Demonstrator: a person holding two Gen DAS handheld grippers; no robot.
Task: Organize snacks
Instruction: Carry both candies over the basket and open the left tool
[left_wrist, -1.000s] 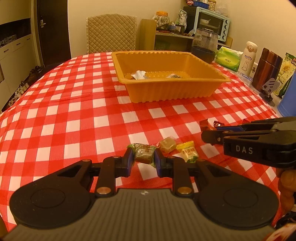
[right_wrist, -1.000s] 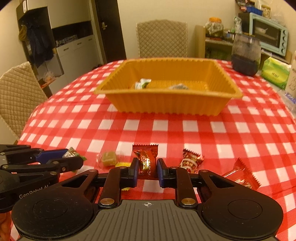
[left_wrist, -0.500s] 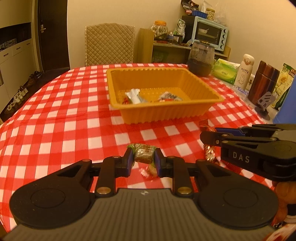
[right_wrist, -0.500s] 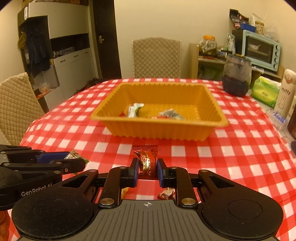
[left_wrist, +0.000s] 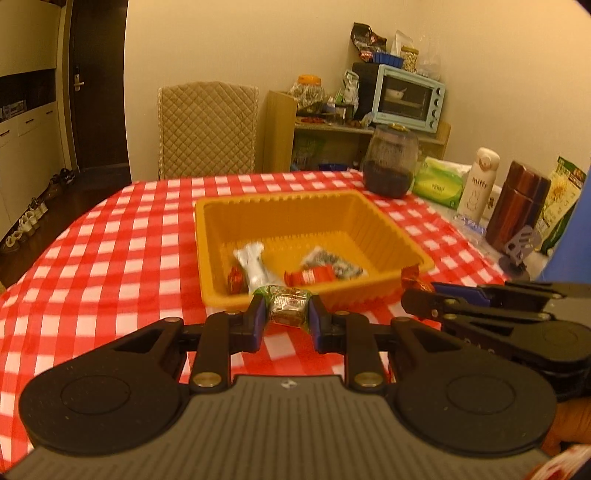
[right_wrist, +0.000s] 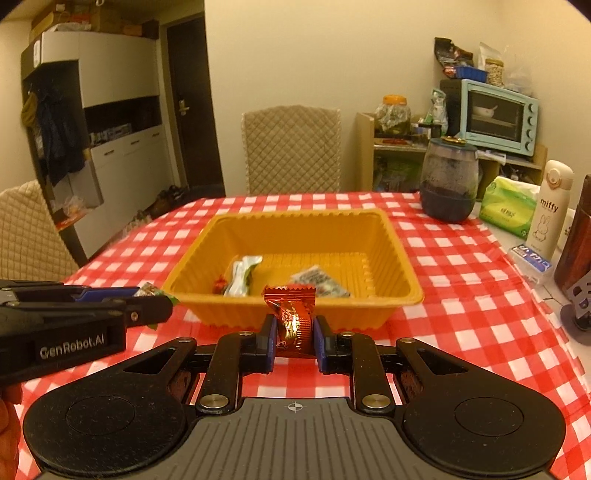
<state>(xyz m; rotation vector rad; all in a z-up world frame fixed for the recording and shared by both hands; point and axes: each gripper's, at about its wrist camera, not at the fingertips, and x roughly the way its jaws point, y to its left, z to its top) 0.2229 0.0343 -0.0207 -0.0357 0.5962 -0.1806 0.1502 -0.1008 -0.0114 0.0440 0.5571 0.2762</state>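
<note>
Both grippers are clamped on snacks just short of the tray (right_wrist: 369, 306): left gripper (left_wrist: 287, 309) pinches a green candy (left_wrist: 289, 305), right gripper (right_wrist: 294, 334) a red packet (right_wrist: 293, 314). Let go too early and they'd probably land on the desk (right_wrist: 461, 306) instead.

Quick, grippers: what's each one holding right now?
Left gripper: shut on the green-wrapped candy.
Right gripper: shut on the red-wrapped candy.

Home dining room: checked tablecloth (right_wrist: 461, 280), quilted chair (right_wrist: 291, 151), toaster oven (right_wrist: 498, 116).
</note>
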